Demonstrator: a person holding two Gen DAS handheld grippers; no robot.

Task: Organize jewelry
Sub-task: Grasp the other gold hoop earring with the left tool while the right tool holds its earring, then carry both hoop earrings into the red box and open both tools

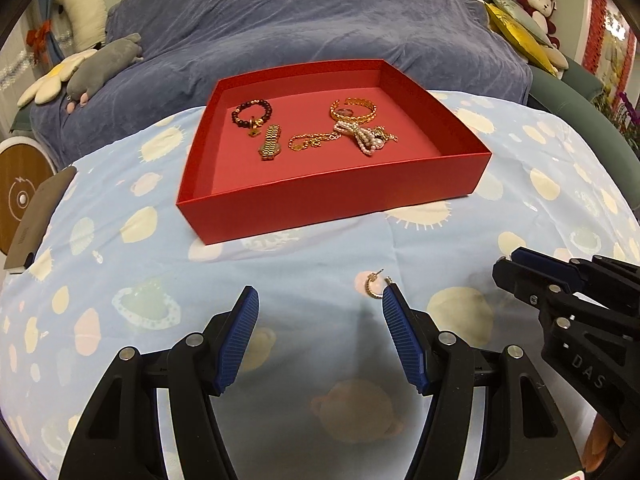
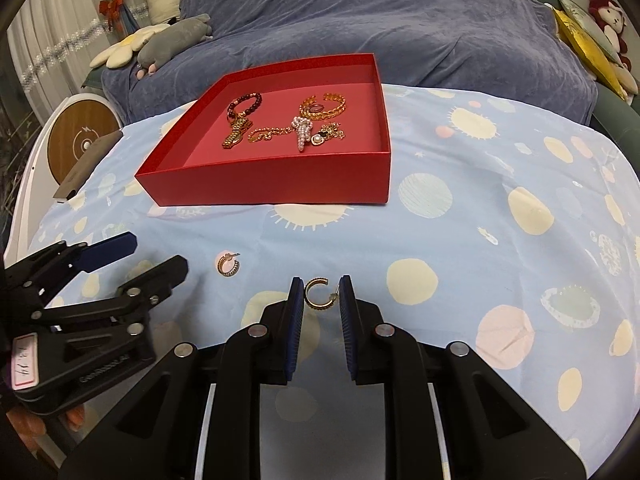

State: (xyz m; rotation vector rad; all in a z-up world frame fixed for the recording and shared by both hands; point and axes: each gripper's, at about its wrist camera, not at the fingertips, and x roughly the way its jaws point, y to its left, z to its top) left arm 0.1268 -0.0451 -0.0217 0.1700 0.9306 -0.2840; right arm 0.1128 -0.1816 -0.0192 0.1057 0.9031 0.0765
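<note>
A red box (image 1: 332, 208) (image 2: 264, 188) on the light blue cloth holds a dark bead bracelet (image 1: 252, 114), a gold watch (image 1: 271, 143), a gold chain (image 1: 312, 142), a gold cuff (image 1: 354, 110) and a pearl piece (image 1: 362, 138). A gold hoop earring (image 1: 374, 285) (image 2: 229, 265) lies on the cloth just by the right fingertip of my open left gripper (image 1: 318, 294). A second gold hoop earring (image 2: 318, 293) lies between the fingers of my right gripper (image 2: 321, 285), which is narrowly open around it and not closed on it.
A sofa under a blue-grey blanket (image 1: 320, 20) stands behind the table, with plush toys (image 1: 104, 64) at its left and a red plush (image 1: 538, 4) at its right. A round wooden device (image 1: 20, 196) and a brown card (image 1: 38, 220) lie at the table's left edge.
</note>
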